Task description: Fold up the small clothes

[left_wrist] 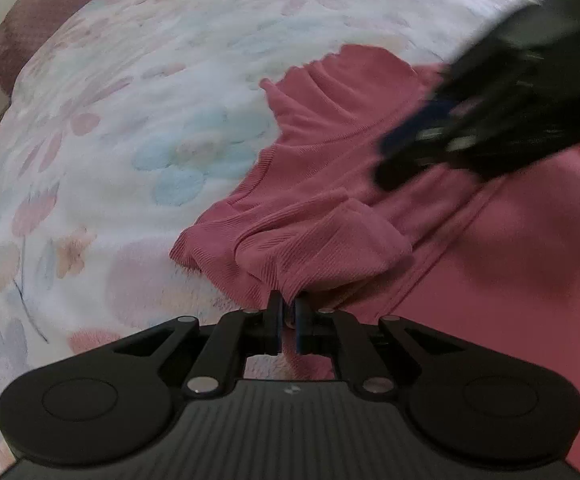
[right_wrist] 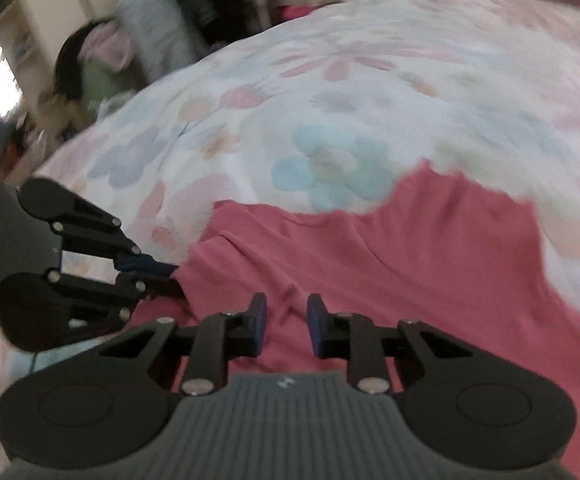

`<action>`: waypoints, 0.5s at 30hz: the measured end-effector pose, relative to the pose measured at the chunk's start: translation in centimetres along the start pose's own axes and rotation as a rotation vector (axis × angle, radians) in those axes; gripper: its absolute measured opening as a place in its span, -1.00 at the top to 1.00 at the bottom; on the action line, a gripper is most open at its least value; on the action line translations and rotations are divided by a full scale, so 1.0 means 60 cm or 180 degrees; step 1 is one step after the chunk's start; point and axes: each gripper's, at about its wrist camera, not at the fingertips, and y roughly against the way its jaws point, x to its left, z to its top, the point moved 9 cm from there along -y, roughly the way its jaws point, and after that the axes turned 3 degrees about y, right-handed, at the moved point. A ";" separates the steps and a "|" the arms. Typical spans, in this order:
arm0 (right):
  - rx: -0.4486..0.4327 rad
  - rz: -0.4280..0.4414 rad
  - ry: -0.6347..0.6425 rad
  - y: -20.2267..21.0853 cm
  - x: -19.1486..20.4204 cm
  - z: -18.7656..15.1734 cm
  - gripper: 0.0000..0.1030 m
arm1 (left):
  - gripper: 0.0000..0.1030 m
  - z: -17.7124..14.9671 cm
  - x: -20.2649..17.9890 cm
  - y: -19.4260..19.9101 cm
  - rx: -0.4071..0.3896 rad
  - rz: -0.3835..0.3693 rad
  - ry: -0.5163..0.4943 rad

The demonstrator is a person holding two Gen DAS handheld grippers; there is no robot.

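The pink ribbed garment [left_wrist: 330, 184] lies spread on my floral blanket [left_wrist: 130, 120], one ribbed cuff folded up at its near edge. My left gripper [left_wrist: 289, 322] is clenched on that cuff, the cloth pinched between its pads. My right gripper [right_wrist: 286, 326] hangs over the pink cloth with its jaws apart, nothing pressed between them, blurred in the left view

Garment [left_wrist: 370, 216] lying on the bed [left_wrist: 130, 120]; left tool [left_wrist: 289, 312] at its cuff, right tool [right_wrist: 286, 320] above it.
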 end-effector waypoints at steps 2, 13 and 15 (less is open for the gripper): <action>0.0042 0.0045 0.0097 -0.026 0.005 0.014 0.65 | 0.91 -0.001 -0.002 0.000 -0.0018 0.0002 -0.0067; -0.0214 0.0114 0.0096 -0.043 -0.021 0.048 1.00 | 0.92 -0.008 -0.021 0.053 -0.0310 0.0026 -0.0610; -0.0151 -0.0025 0.0118 -0.051 -0.034 0.051 1.00 | 0.93 -0.033 -0.036 0.032 -0.0134 0.0119 -0.0910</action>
